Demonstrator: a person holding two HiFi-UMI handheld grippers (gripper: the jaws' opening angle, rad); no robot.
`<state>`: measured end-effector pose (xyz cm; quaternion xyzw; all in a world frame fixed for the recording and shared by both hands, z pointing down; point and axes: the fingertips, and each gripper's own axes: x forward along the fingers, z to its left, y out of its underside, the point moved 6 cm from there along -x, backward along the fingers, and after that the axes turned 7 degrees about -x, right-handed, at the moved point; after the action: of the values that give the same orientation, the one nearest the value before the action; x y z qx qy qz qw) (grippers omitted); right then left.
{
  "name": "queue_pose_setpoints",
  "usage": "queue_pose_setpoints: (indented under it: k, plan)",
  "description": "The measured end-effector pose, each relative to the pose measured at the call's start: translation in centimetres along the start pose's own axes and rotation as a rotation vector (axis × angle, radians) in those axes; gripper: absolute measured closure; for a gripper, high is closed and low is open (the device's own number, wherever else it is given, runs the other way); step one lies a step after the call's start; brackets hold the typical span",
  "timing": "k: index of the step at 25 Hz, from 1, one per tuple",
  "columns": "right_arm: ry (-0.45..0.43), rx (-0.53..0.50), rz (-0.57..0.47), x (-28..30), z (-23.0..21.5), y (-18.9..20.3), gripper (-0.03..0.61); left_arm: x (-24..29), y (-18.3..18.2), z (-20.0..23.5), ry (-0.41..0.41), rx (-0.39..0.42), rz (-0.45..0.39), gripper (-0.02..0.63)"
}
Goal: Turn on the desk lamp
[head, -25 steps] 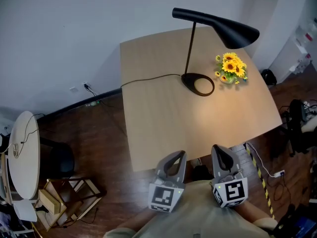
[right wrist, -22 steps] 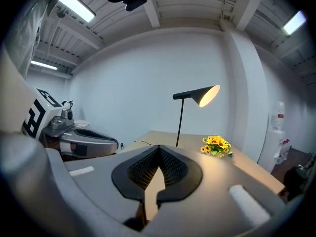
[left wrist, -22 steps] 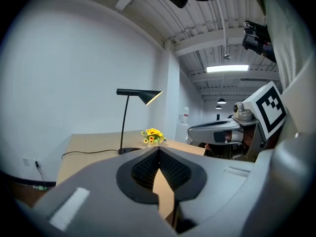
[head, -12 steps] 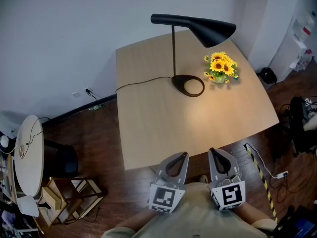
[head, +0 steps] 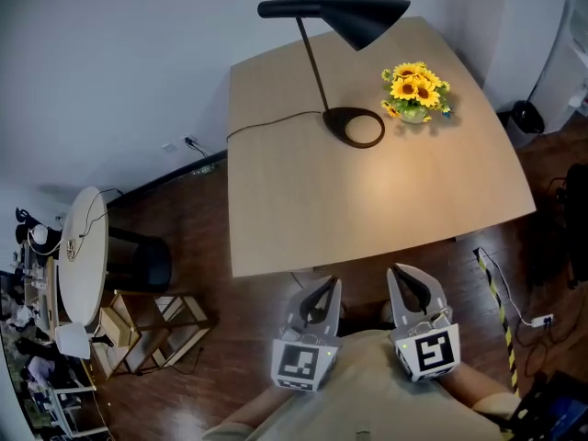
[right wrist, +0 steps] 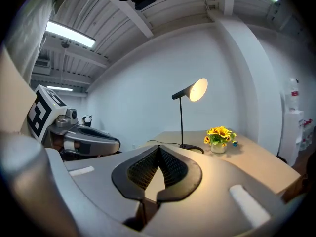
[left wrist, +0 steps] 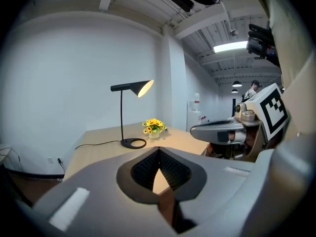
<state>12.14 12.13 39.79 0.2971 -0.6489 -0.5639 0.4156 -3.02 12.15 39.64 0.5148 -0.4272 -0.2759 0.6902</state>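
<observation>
The black desk lamp (head: 340,12) stands at the far side of the wooden table (head: 276,228), its ring base (head: 354,127) beside the flowers. Its shade glows in the left gripper view (left wrist: 143,87) and the right gripper view (right wrist: 197,89), and a warm light patch lies on the tabletop. My left gripper (head: 329,288) and right gripper (head: 401,274) hang side by side close to my body, short of the table's near edge. Both are shut with nothing between their tips, as the left gripper (left wrist: 159,149) and right gripper (right wrist: 159,148) show in their own views.
A vase of sunflowers (head: 415,90) sits right of the lamp base. The lamp's cord (head: 271,122) runs off the table's left edge toward the wall. A round white table (head: 81,255), a black stool (head: 147,260) and a wooden rack (head: 152,329) stand on the floor at left.
The head view has shifted, so the table and lamp sit differently in frame. Both grippers stay shut near my body, a little farther from the table edge.
</observation>
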Motion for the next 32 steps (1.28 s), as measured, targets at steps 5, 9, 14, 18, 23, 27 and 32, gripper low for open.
queue_pose_setpoints:
  k: [5,9,14,18,23,27,32]
  plan:
    - [-0.031,-0.024,-0.011,-0.6,0.6,0.1,0.578,-1.1,0.7,0.3,-0.055,-0.029,-0.011,0.614]
    - [0.003,-0.036,-0.018,-0.5,0.8,-0.6,0.578,-1.1,0.3,0.5,-0.018,-0.007,-0.032,0.614]
    - [0.007,-0.04,-0.014,-0.1,2.8,-1.2,0.578,-1.8,0.1,2.2,-0.004,-0.008,-0.055,0.614]
    - [0.019,-0.048,0.001,0.4,4.0,-1.2,0.578,-2.5,0.3,3.6,0.02,-0.016,-0.067,0.614]
    - [0.033,-0.043,0.013,1.1,5.3,-1.4,0.578,-2.8,0.4,4.7,0.048,-0.025,-0.072,0.614]
    - [0.043,-0.048,0.019,1.5,5.8,-1.5,0.578,-2.7,0.2,5.3,0.071,-0.025,-0.078,0.614]
    - [0.046,-0.056,0.015,2.0,6.2,-1.9,0.578,-2.7,0.0,5.7,0.082,-0.025,-0.086,0.614]
